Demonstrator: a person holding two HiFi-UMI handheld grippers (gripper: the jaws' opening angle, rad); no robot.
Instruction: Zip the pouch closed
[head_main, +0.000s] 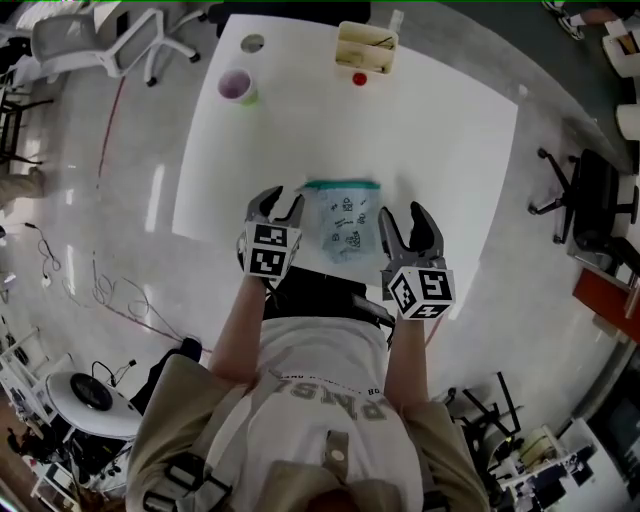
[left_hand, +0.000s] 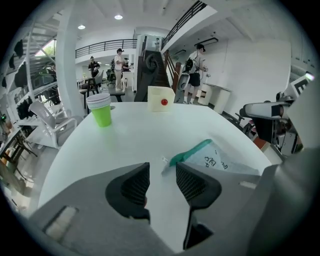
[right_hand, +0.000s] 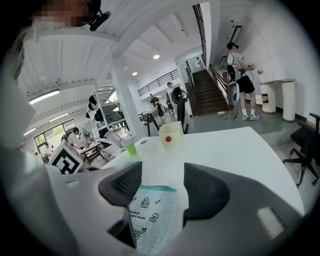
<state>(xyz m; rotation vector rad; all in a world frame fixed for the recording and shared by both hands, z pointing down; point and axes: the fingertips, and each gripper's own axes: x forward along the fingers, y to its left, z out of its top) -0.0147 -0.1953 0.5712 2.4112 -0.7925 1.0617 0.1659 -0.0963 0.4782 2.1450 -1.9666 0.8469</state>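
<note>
A pale blue printed pouch (head_main: 343, 221) with a teal zip band along its far edge lies flat on the white table (head_main: 450, 130), near the front edge. My left gripper (head_main: 279, 206) hovers open just left of it; in the left gripper view the pouch (left_hand: 212, 157) and its small zip pull (left_hand: 164, 161) lie ahead to the right of the gripper (left_hand: 162, 176). My right gripper (head_main: 408, 224) is open just right of the pouch; in the right gripper view the pouch (right_hand: 152, 215) lies beneath the gripper (right_hand: 162, 180). Neither gripper holds anything.
A green cup (head_main: 239, 87) stands at the table's far left. A cream box (head_main: 365, 47) with a red ball (head_main: 359, 78) beside it sits at the far edge. Office chairs (head_main: 95, 40) stand beyond the table on the floor.
</note>
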